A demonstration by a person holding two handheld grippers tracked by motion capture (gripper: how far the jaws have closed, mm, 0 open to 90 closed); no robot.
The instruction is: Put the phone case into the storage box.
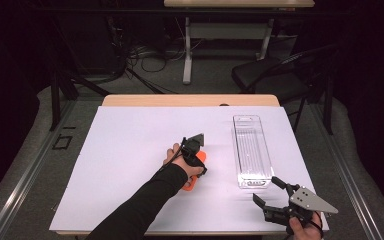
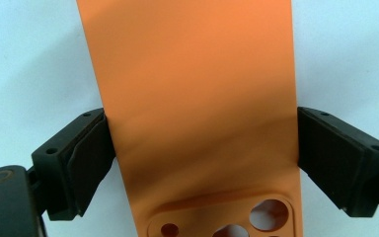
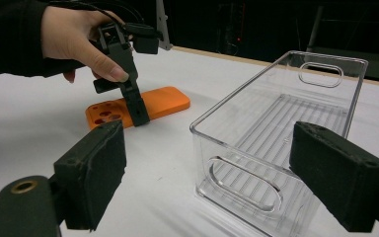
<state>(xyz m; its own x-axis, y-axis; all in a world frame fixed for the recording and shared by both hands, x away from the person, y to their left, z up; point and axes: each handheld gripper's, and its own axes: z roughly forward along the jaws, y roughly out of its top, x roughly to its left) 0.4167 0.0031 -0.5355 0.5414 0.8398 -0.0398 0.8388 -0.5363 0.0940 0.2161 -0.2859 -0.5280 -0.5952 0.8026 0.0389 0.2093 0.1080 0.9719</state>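
An orange phone case (image 1: 189,184) lies flat on the white table cover, its camera cut-outs toward the near side. My left gripper (image 1: 196,162) points down on it, held by a hand in a black sleeve. In the left gripper view the case (image 2: 197,98) runs up between the jaws, and both pads touch its long edges. The right gripper view shows the case (image 3: 163,101) still resting on the table under the left gripper (image 3: 135,111). My right gripper (image 1: 265,189) hovers open at the near right, its jaws (image 3: 209,148) wide apart and aimed at the clear bin.
A long clear plastic bin (image 1: 234,145) with handle slots stands empty at the right of the white cover (image 1: 130,165); its near wall (image 3: 242,89) is just ahead of the right gripper. A black chair (image 1: 275,75) and another table stand beyond the far edge.
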